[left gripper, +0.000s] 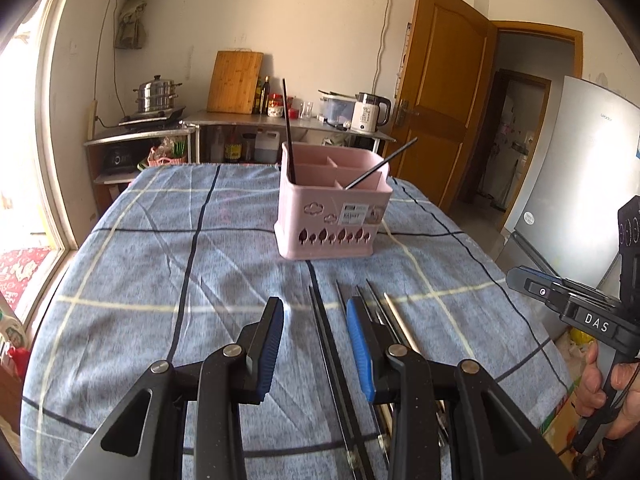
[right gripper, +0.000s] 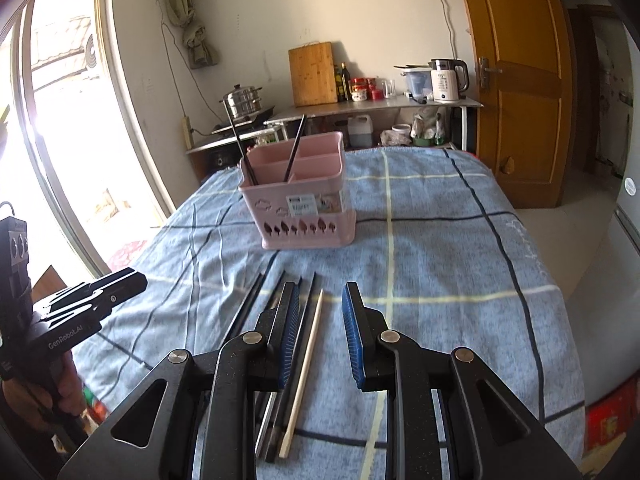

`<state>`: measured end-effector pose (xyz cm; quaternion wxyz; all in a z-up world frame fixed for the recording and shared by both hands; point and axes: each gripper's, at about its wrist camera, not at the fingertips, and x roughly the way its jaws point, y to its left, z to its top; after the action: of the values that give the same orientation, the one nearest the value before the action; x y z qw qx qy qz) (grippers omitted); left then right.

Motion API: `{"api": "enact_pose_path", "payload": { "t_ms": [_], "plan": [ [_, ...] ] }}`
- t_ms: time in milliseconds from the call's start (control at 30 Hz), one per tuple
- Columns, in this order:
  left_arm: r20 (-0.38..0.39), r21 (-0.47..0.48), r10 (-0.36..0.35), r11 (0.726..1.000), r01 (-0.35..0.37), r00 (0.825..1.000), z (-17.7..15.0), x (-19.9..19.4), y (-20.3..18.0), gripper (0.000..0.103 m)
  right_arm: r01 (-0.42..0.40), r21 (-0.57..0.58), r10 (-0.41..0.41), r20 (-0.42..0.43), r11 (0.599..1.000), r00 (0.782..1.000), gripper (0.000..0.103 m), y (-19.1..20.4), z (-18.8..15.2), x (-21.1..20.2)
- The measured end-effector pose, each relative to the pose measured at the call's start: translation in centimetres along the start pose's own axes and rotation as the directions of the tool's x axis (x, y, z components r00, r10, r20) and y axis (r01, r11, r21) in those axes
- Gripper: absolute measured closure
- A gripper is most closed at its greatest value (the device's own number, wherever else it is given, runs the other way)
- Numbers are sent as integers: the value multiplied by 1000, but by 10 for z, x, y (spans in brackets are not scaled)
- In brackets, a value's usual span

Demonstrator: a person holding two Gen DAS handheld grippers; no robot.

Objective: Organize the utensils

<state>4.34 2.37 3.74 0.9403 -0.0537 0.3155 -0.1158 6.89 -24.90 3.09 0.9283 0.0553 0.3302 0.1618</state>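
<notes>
Chopsticks [right gripper: 280, 332] are lying in a loose bundle on the blue plaid tablecloth [left gripper: 132, 280] right below us, mostly dark ones with one pale wooden chopstick [right gripper: 305, 364] at the bundle's right edge. We are holding our left gripper [left gripper: 316, 344] spread wide above them, a dark stick showing in the gap between its blue pads, nothing gripped. Our right gripper [right gripper: 322, 336] is hanging parted and empty too, the pale stick lying between its fingers.

Farther along the cloth, a pink utensil caddy [left gripper: 334, 216] is standing upright, with two black chopsticks [left gripper: 289, 128] already leaning in separate compartments.

Beyond the table, a metal counter [right gripper: 376, 106] is running along the back wall, carrying a steel steamer pot [left gripper: 157, 94], a wooden cutting board [right gripper: 313, 74], bottles and a white kettle [right gripper: 446, 80]. To the right a wooden door [left gripper: 440, 88] is standing open beside a silver refrigerator [left gripper: 580, 184]; to the left, daylight is pouring through a window [right gripper: 64, 120].
</notes>
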Motion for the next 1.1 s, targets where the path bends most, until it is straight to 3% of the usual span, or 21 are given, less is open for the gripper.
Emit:
{"api": "enact_pose_path", "payload": {
  "t_ms": [467, 1100],
  "plan": [
    [-73, -16, -7, 1000, 6, 997, -12, 28, 4, 71, -7, -12, 7, -50, 1000, 999, 80, 7, -10, 18],
    [-228, -17, -21, 1000, 18, 973, -19, 126, 6, 70, 8, 20, -3, -196, 1000, 981, 80, 0, -24, 98]
  ]
}}
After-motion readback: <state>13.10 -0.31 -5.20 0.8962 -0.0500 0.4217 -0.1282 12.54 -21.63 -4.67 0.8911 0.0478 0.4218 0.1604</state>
